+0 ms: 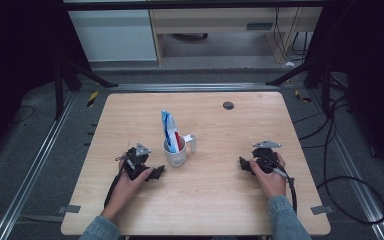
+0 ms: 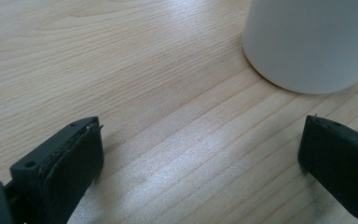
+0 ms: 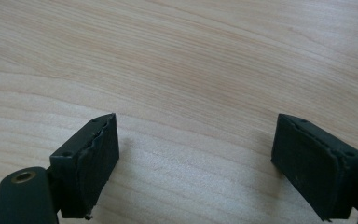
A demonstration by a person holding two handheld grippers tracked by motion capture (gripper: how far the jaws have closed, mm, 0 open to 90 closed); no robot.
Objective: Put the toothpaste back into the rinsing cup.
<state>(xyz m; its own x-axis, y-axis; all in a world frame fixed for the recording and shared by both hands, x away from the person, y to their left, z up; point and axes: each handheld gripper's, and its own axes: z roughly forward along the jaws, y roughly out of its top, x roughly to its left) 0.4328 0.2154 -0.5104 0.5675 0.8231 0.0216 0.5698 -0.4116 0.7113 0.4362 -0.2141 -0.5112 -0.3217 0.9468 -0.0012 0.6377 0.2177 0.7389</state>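
Left gripper wide open, empty, near cup

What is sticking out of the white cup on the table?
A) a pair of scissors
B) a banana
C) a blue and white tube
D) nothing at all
C, because in the high view a blue and white tube stands up out of the white cup.

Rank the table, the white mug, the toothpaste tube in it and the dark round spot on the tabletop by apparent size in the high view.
1. table
2. white mug
3. toothpaste tube, close to the mug in size and partly hidden inside it, so this ranking is unsure
4. dark round spot
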